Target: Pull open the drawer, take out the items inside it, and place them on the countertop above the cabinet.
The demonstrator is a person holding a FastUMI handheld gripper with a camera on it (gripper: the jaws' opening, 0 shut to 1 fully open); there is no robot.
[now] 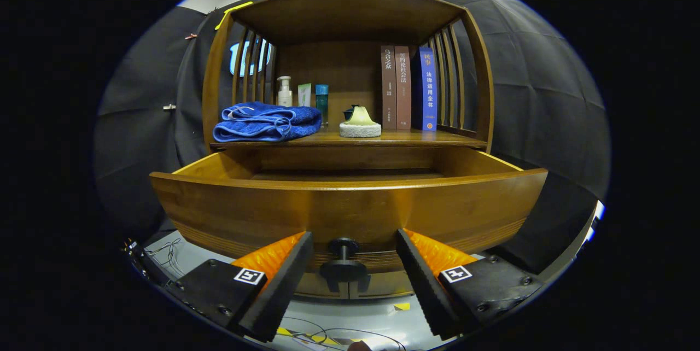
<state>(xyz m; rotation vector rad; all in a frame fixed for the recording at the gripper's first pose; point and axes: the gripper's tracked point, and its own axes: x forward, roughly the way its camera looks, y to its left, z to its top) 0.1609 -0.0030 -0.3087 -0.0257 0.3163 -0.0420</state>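
The wooden drawer stands pulled out toward me from the cabinet. Its dark round knob sits between my two fingers, with a gap on each side, so neither finger touches it. My gripper is open, level with the lower part of the drawer front. The drawer's tall front hides most of the inside; I see only its back and side walls. On the countertop above lie a folded blue towel at the left and a pale small object on a white sponge-like pad in the middle.
At the back of the countertop stand a pump bottle, a small tube and a blue-capped bottle. Three upright books fill the right. Slatted wooden sides and a top board enclose the shelf. Cables lie on the floor below.
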